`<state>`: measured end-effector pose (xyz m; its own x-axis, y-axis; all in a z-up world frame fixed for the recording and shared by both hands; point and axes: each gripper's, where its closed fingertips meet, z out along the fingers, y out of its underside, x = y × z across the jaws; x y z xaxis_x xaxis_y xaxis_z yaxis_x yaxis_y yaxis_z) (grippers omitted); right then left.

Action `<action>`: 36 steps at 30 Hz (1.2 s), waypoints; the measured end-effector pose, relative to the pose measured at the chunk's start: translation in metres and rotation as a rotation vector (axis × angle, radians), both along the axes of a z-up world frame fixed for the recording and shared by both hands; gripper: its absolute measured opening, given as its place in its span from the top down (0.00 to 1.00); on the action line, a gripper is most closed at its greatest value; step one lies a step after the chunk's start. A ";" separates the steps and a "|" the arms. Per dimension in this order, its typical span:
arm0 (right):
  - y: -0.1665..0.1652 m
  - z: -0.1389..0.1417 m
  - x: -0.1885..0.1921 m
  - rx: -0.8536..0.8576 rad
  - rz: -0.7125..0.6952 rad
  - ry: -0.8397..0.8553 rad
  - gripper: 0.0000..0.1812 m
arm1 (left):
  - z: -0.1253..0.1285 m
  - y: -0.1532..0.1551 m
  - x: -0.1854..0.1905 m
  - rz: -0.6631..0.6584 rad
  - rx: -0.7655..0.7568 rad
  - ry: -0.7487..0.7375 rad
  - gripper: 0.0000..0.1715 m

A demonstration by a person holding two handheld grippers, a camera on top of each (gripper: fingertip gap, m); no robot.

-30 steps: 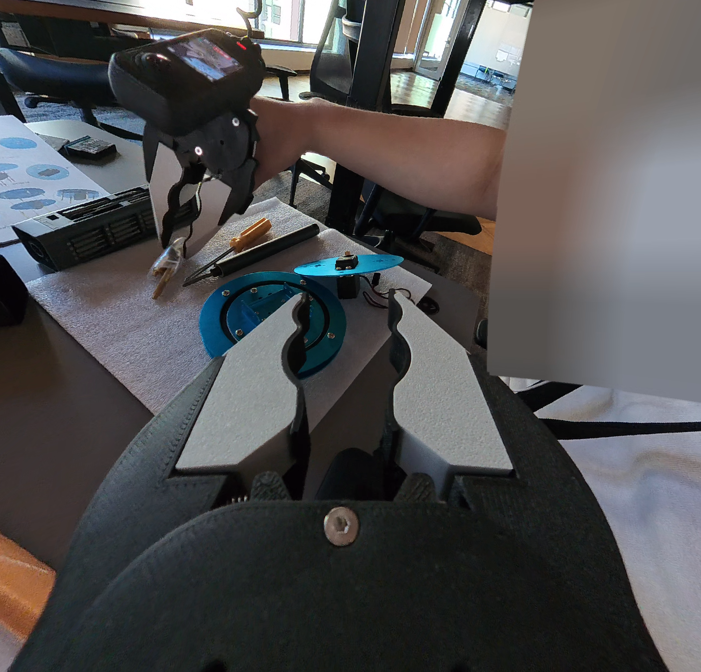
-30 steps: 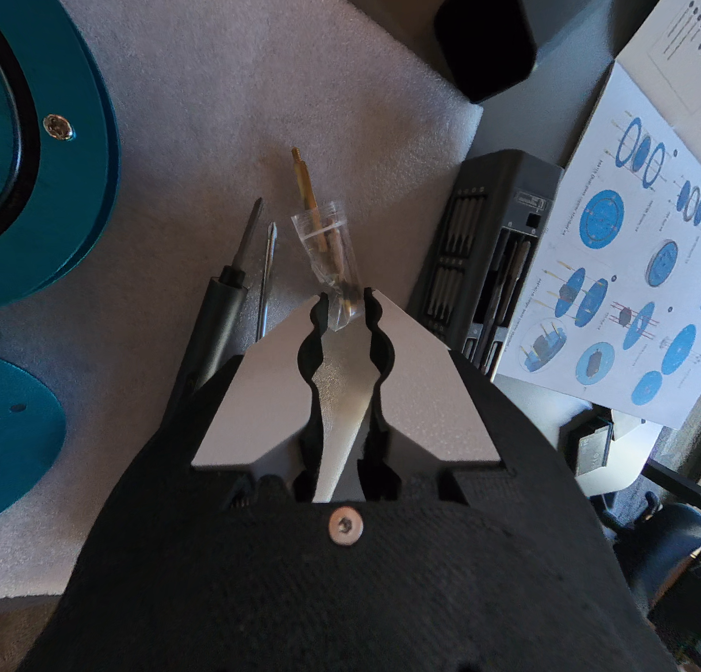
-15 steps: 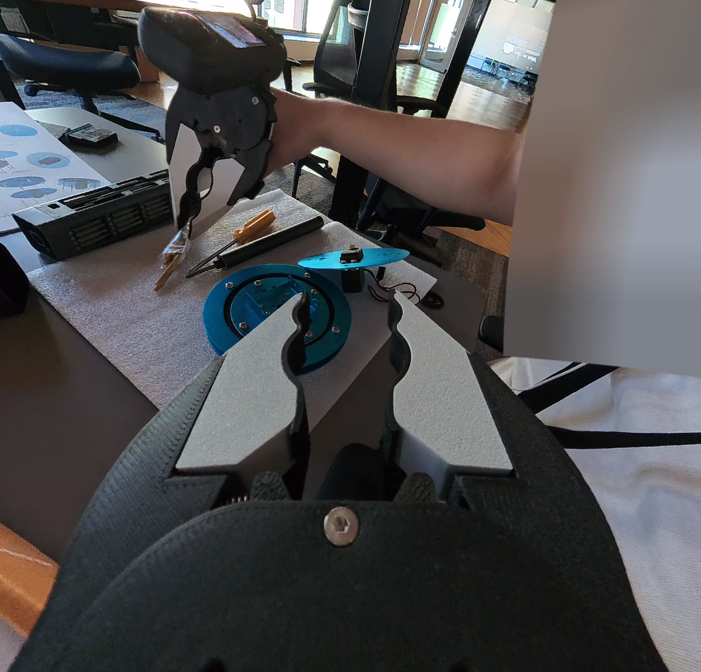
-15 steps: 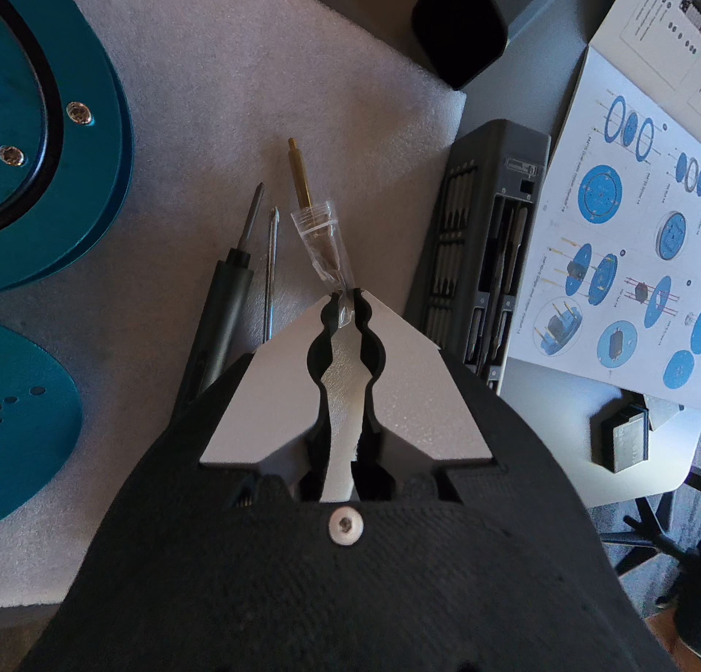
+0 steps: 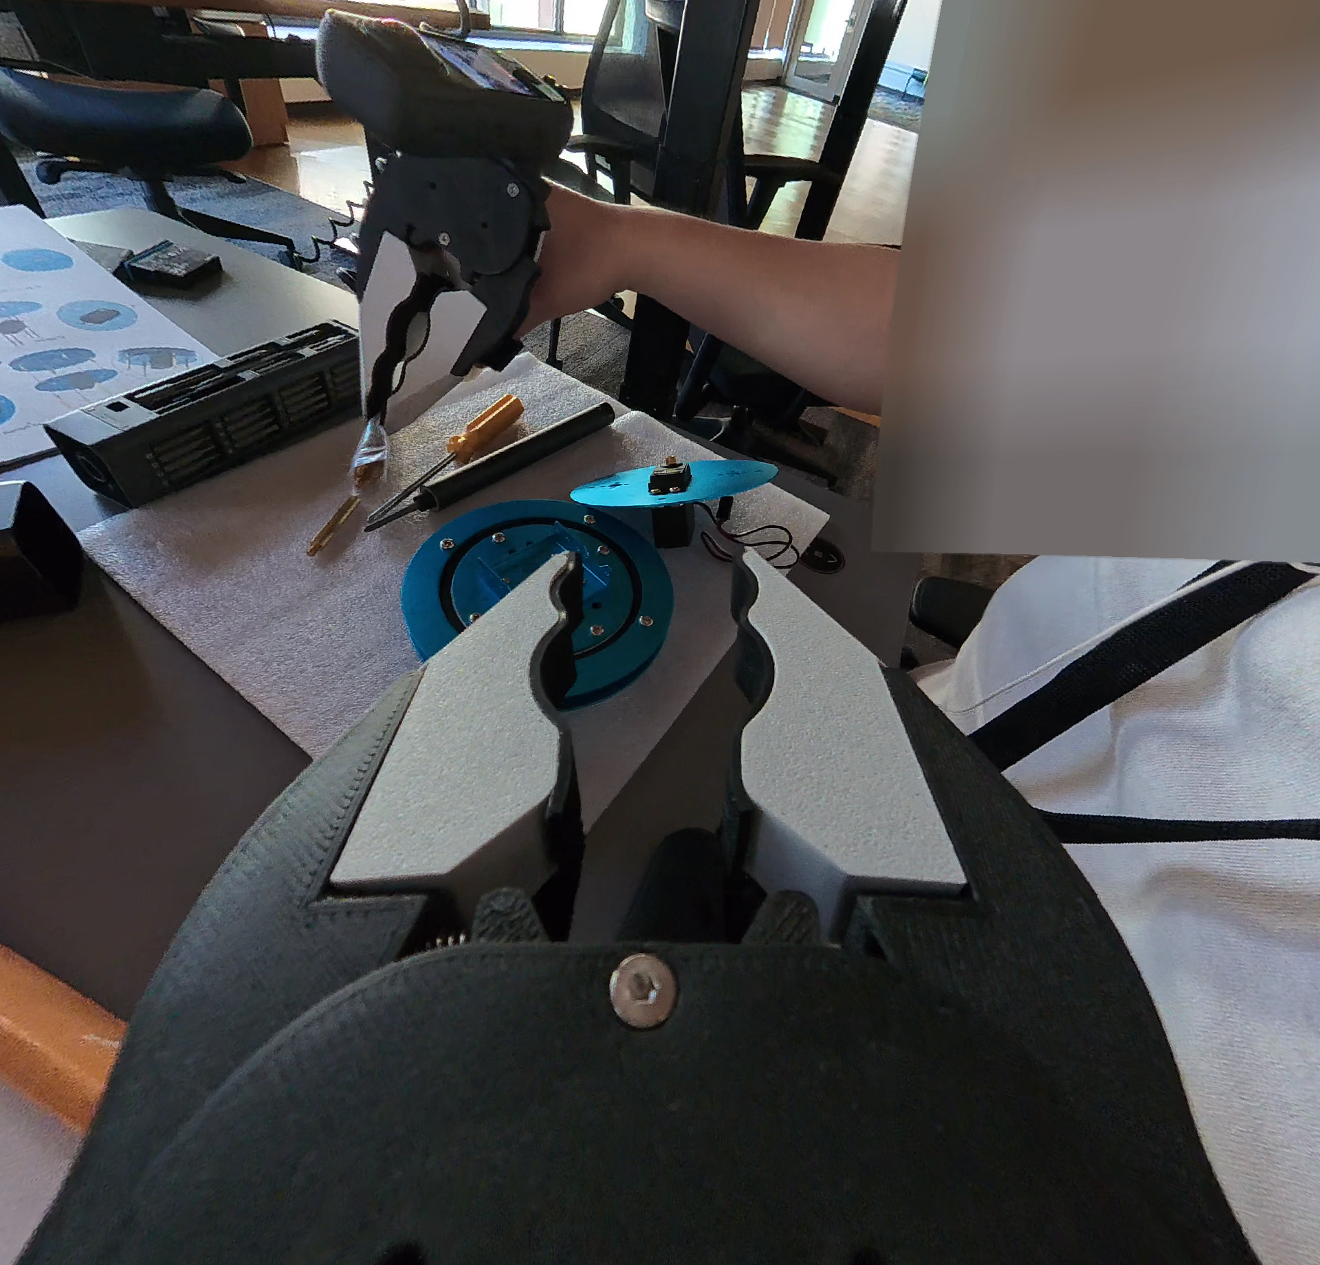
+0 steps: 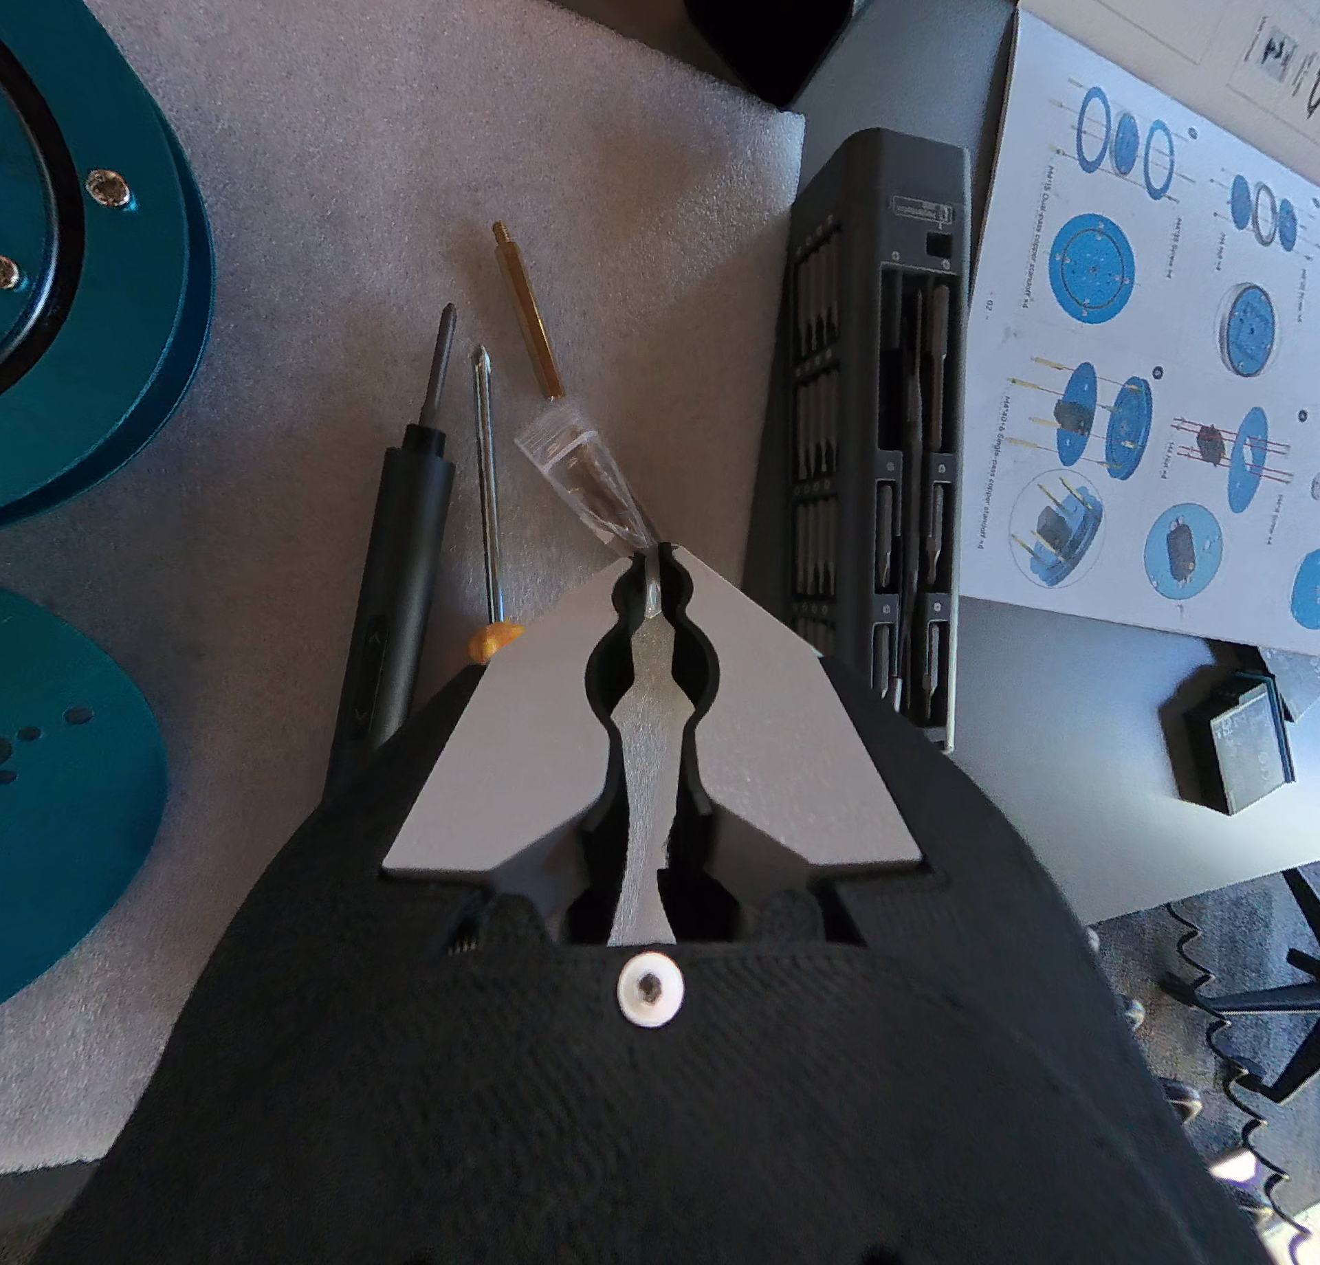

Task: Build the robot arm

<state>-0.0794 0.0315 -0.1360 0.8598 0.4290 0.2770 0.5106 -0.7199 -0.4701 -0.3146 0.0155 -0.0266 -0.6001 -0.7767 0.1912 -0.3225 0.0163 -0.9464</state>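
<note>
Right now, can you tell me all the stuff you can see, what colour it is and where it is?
foam mat: one, white, covering the table under the parts.
round ring base: one, blue, middle of the mat.
thin disc: one, blue, with a small black block on it, behind the base.
black screwdriver: one, lying on the mat.
orange-handled screwdriver: one, beside the black one.
brass post: one, gold, on the mat beyond the bag.
plastic bag: one, clear, hanging from the right gripper.
bit case: one, dark grey, beside the mat.
picture sheet: one, white with blue drawings.
left gripper: jaws apart, empty.
right gripper: jaws pinching the bag's corner.
</note>
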 end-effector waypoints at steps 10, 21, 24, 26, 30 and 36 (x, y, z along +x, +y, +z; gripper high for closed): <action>0.018 0.011 -0.005 0.043 -0.037 0.047 1.00 | -0.004 0.001 0.000 -0.001 -0.012 0.012 0.77; 0.032 0.013 -0.013 0.093 -0.190 0.277 1.00 | -0.002 0.002 0.000 -0.005 -0.026 0.009 0.78; 0.038 0.011 -0.010 0.086 -0.210 0.231 1.00 | -0.003 -0.001 0.001 -0.012 -0.024 0.013 0.78; 0.043 0.011 -0.020 0.078 -0.172 0.224 1.00 | -0.004 -0.002 0.001 -0.014 -0.018 0.018 0.77; 0.044 0.003 -0.013 0.037 -0.181 0.162 1.00 | -0.004 -0.002 0.000 -0.011 -0.010 0.020 0.77; 0.045 0.004 -0.021 0.021 -0.142 0.112 1.00 | -0.004 -0.001 0.000 -0.014 -0.012 0.026 0.77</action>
<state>-0.1004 0.0766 -0.1323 0.9373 0.2961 0.1837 0.3481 -0.7703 -0.5343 -0.3144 0.0141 -0.0309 -0.6055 -0.7660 0.2158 -0.3466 0.0097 -0.9380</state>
